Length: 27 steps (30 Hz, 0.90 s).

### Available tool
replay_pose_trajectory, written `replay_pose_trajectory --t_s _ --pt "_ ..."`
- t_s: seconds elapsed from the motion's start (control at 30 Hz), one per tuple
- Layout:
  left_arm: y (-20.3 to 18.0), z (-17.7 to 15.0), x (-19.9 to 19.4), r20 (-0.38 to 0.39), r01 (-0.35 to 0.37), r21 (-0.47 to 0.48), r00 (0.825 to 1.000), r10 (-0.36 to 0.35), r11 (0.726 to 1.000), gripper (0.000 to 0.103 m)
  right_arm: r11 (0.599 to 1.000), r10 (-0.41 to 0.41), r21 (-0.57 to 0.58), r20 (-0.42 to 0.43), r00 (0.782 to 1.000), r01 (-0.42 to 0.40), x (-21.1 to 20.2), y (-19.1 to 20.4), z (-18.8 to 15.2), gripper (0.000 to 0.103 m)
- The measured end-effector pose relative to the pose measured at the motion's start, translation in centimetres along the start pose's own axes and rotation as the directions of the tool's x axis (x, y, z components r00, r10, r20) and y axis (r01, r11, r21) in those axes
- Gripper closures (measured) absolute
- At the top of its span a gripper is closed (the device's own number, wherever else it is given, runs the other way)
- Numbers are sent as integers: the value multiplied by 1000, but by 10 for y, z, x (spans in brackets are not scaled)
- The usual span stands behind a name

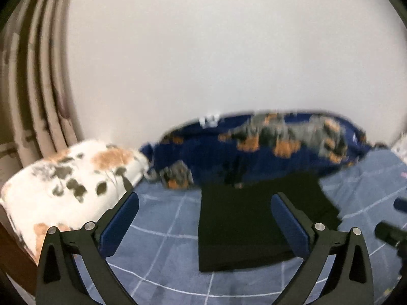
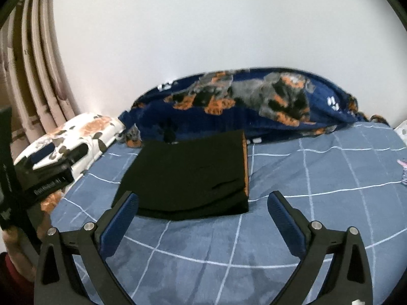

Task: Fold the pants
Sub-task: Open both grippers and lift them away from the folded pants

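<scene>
Black pants (image 1: 244, 226) lie folded into a flat rectangle on the blue checked bed sheet (image 1: 162, 254). In the right wrist view the pants (image 2: 188, 175) show an orange lining along their right edge. My left gripper (image 1: 204, 197) is open above the sheet, its blue pads wide apart, with nothing between them. My right gripper (image 2: 202, 195) is also open and empty, hovering in front of the pants' near edge. The right gripper's body (image 1: 391, 231) shows at the right edge of the left wrist view, and the left gripper's body (image 2: 43, 178) at the left of the right wrist view.
A dark blue blanket with orange and grey patches (image 2: 254, 101) is bunched along the white wall behind the pants. A white floral pillow (image 1: 66, 178) lies at the left. Striped curtains (image 1: 38, 76) hang at the far left. A small pink item (image 2: 403, 170) lies at the sheet's right edge.
</scene>
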State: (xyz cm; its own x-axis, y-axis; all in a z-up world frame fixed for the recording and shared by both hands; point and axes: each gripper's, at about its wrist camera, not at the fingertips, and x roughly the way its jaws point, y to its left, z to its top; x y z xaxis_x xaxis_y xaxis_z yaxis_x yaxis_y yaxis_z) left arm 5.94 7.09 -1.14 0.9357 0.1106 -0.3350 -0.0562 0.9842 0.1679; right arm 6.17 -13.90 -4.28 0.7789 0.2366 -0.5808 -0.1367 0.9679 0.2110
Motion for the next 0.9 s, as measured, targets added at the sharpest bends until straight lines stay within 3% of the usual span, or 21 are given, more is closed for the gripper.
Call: replay_pose_trajectory --t_s 0.23,0.4,0.53,0.9 --pt "-21 31 -68 59 18 18 998 -19 1000 0 1000 -4 -2 36 999 5 -35 5 -1 0" --pt "-35 35 -95 79 82 56 993 -86 995 0 1000 -4 0 49 999 4 -49 3 -4 0" --pt "-44 36 -108 92 92 75 991 -99 993 0 1000 -5 -1 52 999 6 -57 5 -7 0" --pt "-46 26 -109 21 148 26 989 -148 989 0 1000 3 -7 55 998 -2 -67 13 -11 0"
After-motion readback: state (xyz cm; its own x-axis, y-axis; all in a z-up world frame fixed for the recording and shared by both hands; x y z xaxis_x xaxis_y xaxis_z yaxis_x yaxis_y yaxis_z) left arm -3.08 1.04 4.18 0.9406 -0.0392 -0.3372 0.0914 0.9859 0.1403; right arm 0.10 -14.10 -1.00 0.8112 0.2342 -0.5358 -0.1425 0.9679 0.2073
